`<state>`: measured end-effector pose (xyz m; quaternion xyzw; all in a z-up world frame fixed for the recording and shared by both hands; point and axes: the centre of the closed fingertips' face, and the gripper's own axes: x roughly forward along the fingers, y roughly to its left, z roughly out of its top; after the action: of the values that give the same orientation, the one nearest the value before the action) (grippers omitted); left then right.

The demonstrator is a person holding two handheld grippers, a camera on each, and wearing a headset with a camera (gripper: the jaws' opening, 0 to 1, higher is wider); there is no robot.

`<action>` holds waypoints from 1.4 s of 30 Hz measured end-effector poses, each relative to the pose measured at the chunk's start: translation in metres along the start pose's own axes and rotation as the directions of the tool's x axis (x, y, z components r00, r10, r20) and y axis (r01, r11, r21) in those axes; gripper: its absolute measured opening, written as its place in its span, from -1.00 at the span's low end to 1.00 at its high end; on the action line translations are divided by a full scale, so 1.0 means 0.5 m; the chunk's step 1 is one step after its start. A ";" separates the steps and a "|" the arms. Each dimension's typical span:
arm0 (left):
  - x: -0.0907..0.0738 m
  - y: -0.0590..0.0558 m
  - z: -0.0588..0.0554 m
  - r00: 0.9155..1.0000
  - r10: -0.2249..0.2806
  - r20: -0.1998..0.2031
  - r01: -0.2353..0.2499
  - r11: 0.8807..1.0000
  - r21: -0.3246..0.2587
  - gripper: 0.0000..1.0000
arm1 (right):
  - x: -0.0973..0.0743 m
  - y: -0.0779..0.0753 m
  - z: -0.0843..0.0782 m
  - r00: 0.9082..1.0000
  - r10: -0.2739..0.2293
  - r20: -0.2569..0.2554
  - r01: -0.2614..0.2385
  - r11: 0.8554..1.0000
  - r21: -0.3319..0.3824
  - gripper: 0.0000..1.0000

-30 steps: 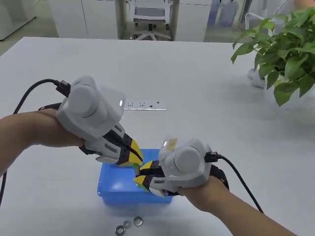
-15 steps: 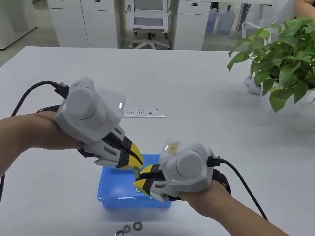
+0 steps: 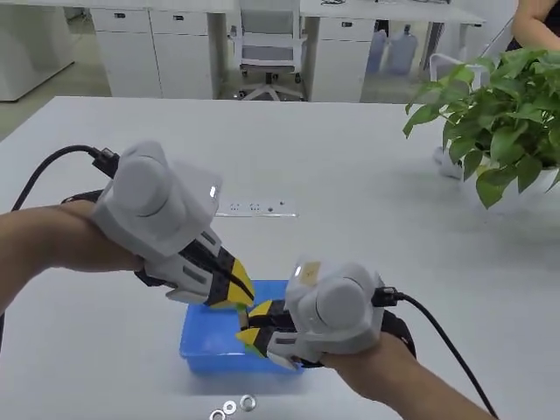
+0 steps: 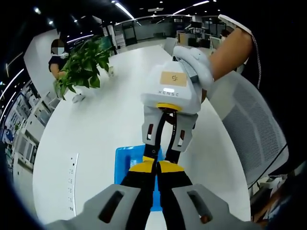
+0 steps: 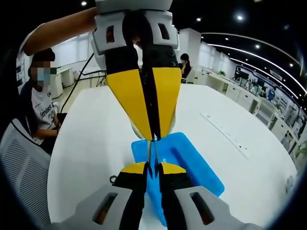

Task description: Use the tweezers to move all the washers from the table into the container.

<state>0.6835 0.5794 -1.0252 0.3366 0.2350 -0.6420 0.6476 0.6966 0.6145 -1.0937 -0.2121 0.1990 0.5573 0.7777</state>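
right gripper [image 3: 250,329] is pinched shut on the tweezers [image 5: 152,160] over the container [image 3: 206,339]; left gripper [image 3: 236,293], closed, meets their tip. washers [image 3: 232,407] lie just near of it on the table [image 3: 394,175]: steady the tweezers before reaching.

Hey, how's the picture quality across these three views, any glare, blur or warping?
Head view: soft, even light, sharp, with only a faint shadow under the blue container. Left gripper view: heavy fisheye bending of the table, and the ceiling lights show as bright streaks. Right gripper view: same warping, and the left gripper looms oversized up close.
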 end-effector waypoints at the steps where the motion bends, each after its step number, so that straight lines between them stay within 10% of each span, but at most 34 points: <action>1: -0.001 -0.005 0.001 1.000 0.001 0.000 -0.001 1.000 0.001 -0.91 | -0.001 0.003 0.001 1.000 0.000 0.001 0.000 1.000 -0.001 -0.78; 42: 0.056 -0.105 -0.053 0.999 -0.040 -0.004 0.040 0.997 -0.063 -0.91 | 0.018 0.108 -0.081 0.997 0.063 -0.042 -0.062 0.998 0.012 -0.76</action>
<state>0.6369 0.5828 -1.0703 0.3131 0.2635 -0.6462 0.6442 0.6450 0.6148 -1.1380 -0.2133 0.2251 0.5755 0.7567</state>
